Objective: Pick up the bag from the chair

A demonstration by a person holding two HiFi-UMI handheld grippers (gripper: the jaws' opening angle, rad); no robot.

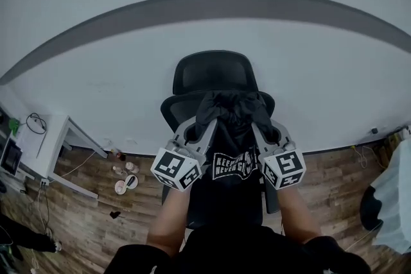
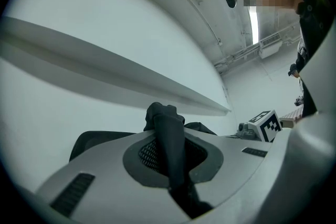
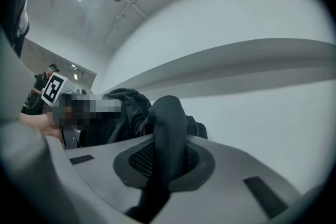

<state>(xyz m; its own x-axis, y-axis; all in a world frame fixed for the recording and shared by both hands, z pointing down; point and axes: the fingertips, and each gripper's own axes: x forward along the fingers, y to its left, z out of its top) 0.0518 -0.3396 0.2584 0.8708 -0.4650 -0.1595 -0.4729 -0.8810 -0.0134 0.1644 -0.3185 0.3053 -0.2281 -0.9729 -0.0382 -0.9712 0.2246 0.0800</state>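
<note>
Head view: L gripper (image 1: pixel 207 125), R gripper (image 1: pixel 258 128) clamping bag (image 1: pixel 231 144) (mid-lift, prob.); next needing rise off chair (image 1: pixel 212 71) at 12.

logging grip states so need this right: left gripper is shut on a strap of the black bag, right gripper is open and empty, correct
Not quite. The right gripper is not open and empty: the right gripper view shows its jaws shut on a strap of the black bag. The left gripper is shut on the other strap, as you said.

The bag (image 1: pixel 232 167) bears white print reading "KEEP… NEVER…" (rest unclear).
</note>
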